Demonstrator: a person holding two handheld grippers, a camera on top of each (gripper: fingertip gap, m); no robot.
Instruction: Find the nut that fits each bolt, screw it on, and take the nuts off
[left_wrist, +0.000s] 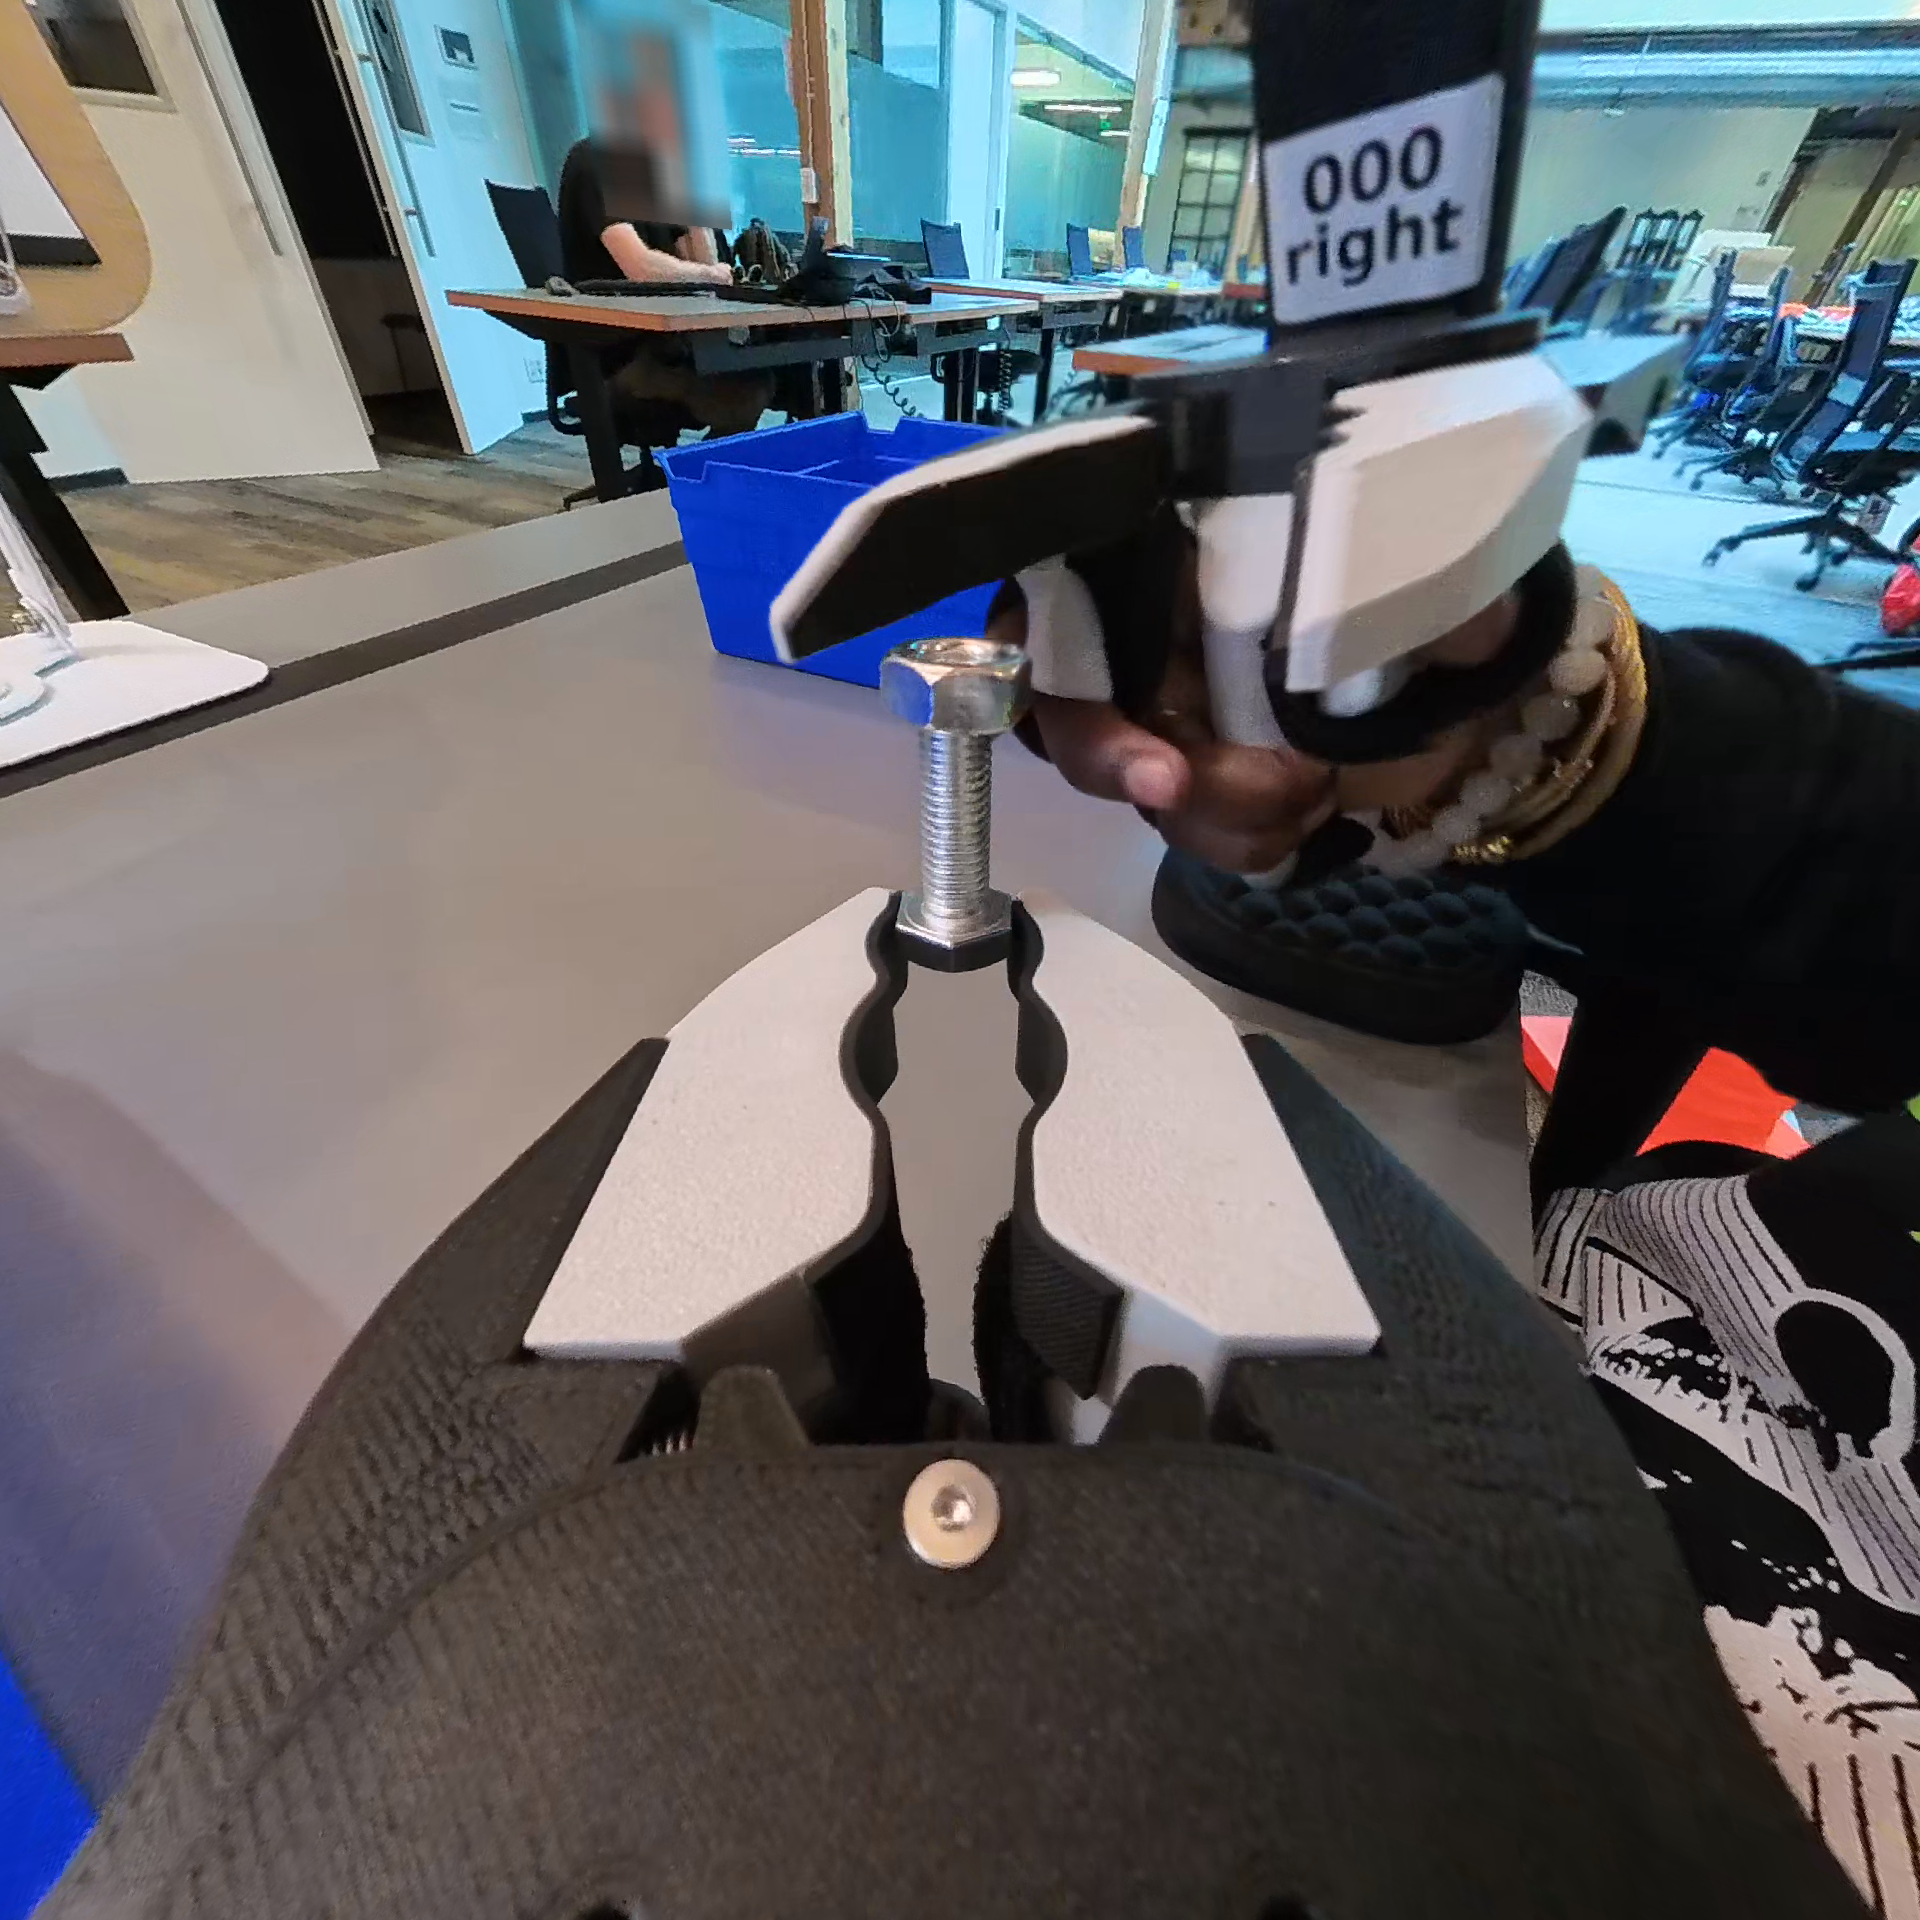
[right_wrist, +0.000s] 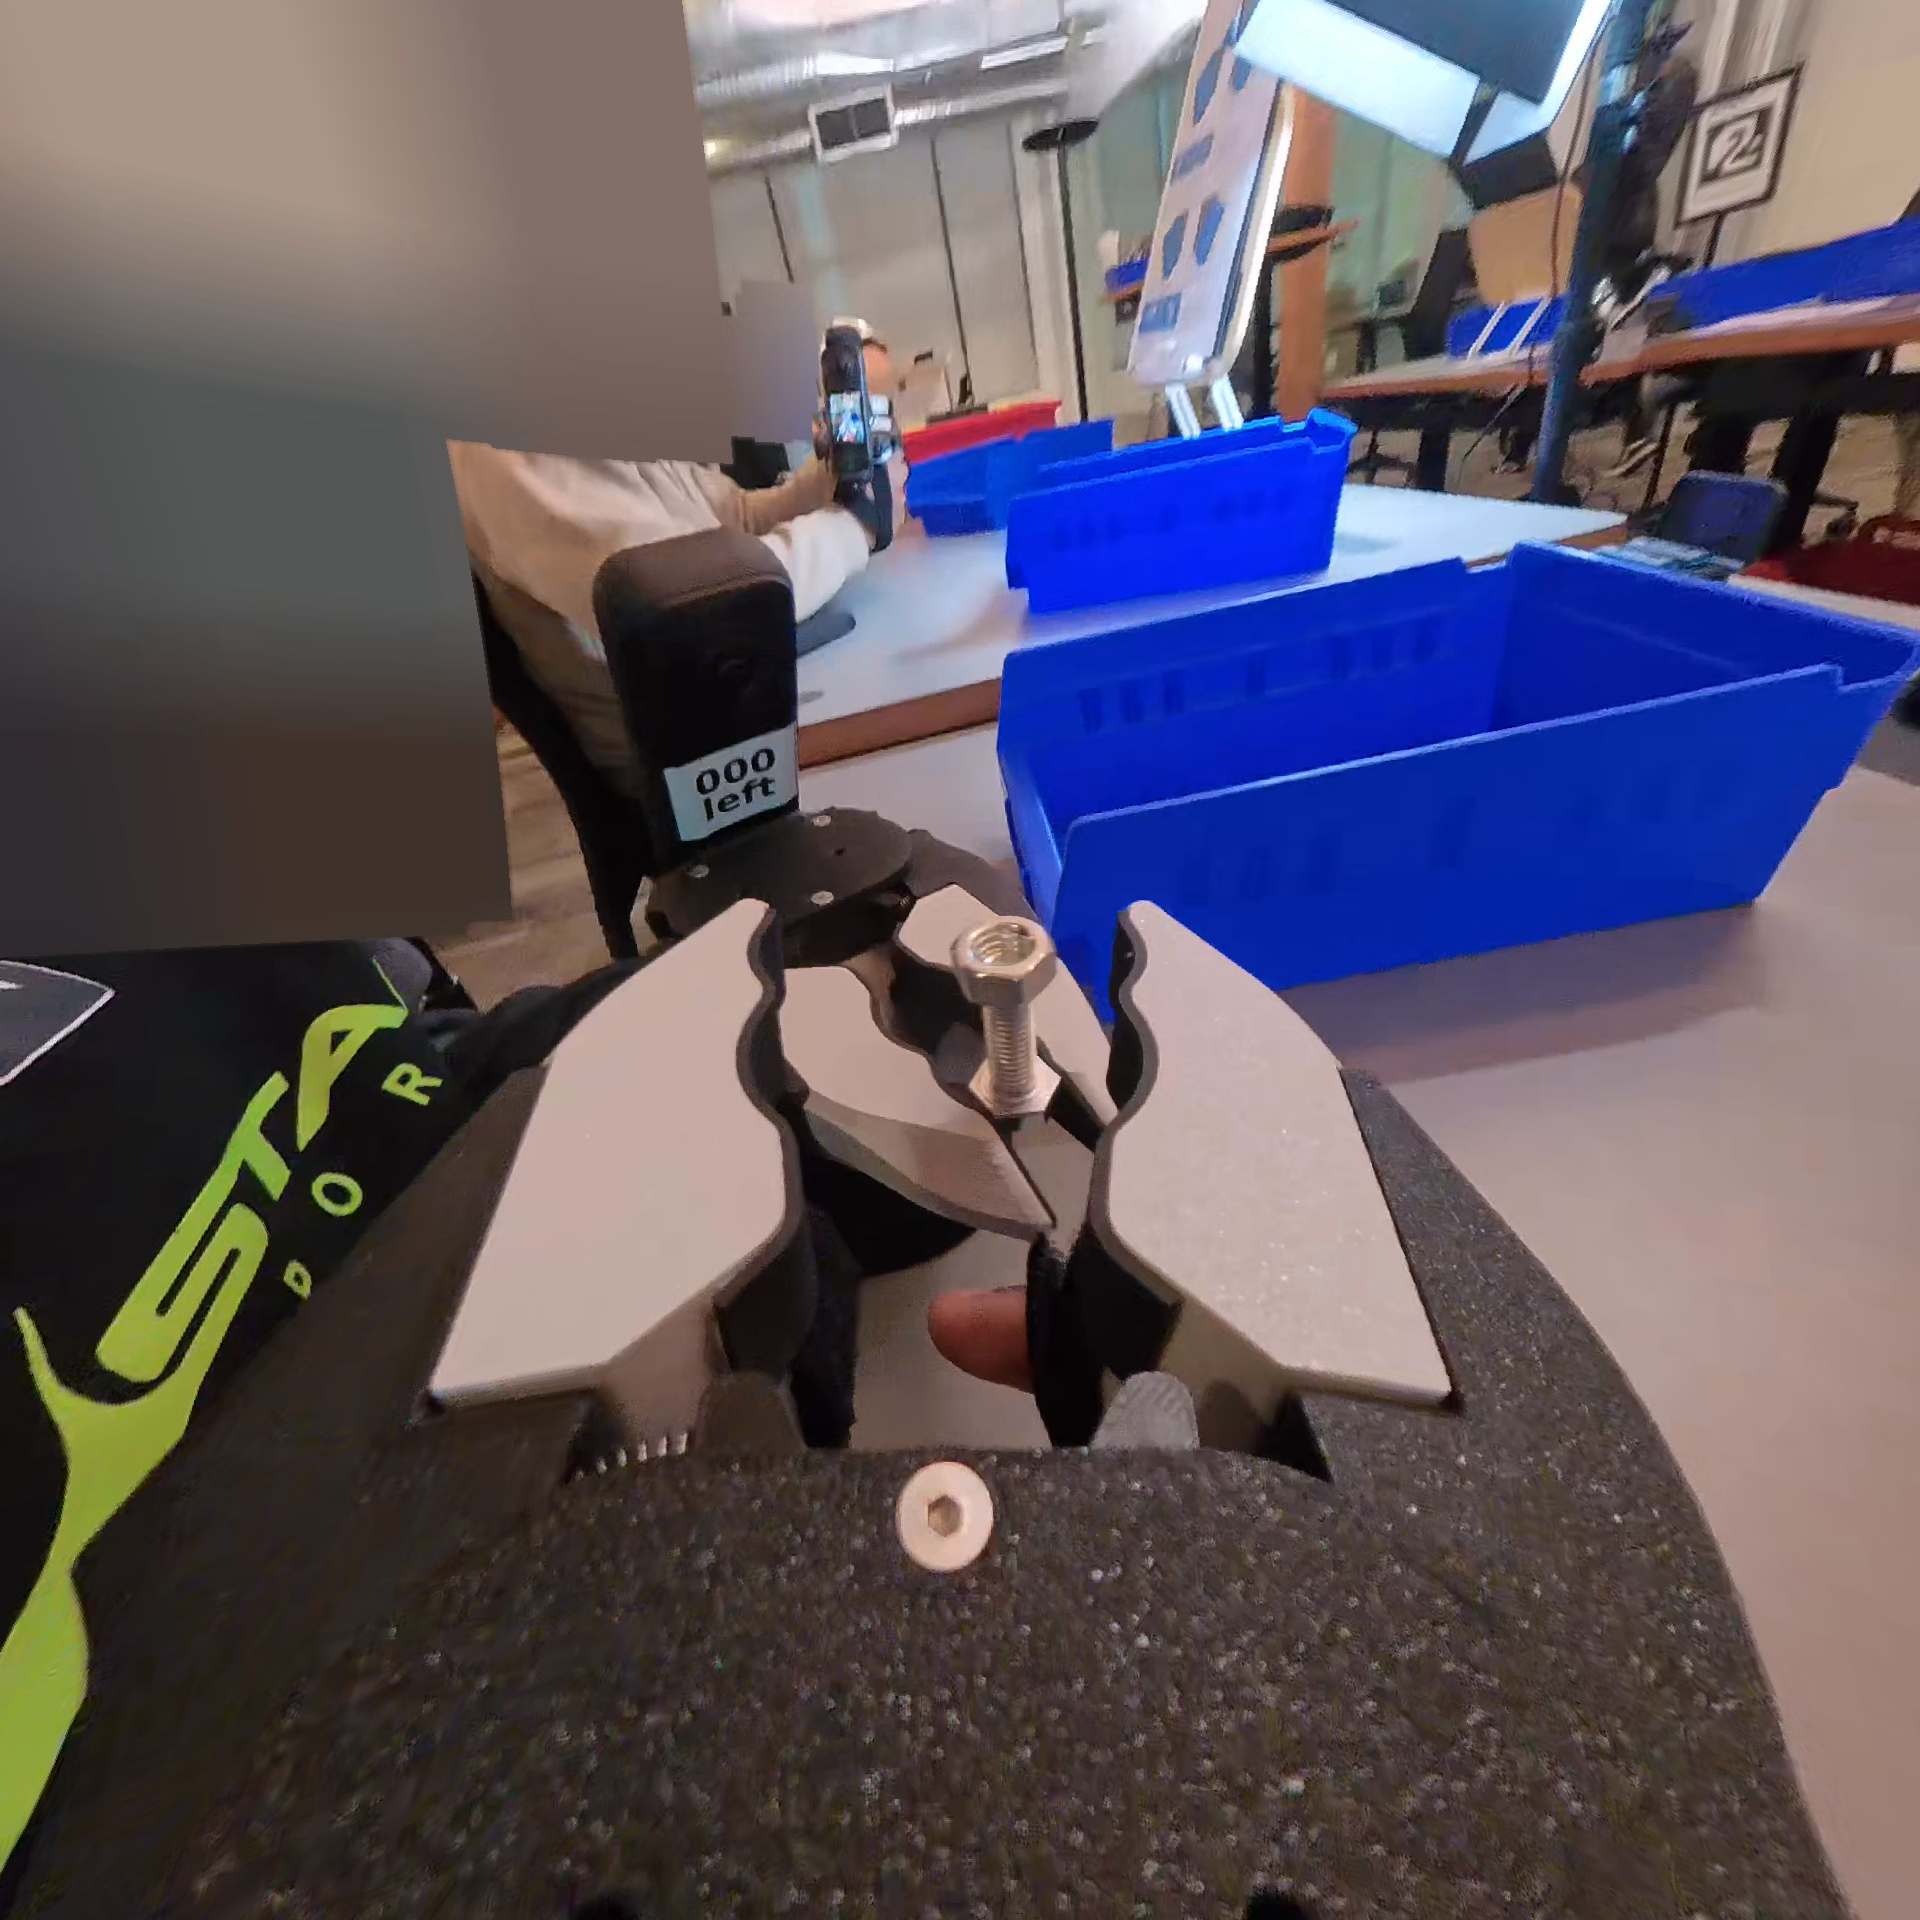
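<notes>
A: Containers? Blue bin (right_wrist: 1434, 790) on the desk (right_wrist: 1610, 1195), inside looks empty as far as visible.

B: One silver bolt (left_wrist: 956, 821), upright, head down, pinched at the head by the left gripper (left_wrist: 954, 940). One hex nut (left_wrist: 956, 681) on its top end.

A: Right gripper (right_wrist: 945, 997)?

B: Fingers spread, either side of the nut, not touching.
</notes>
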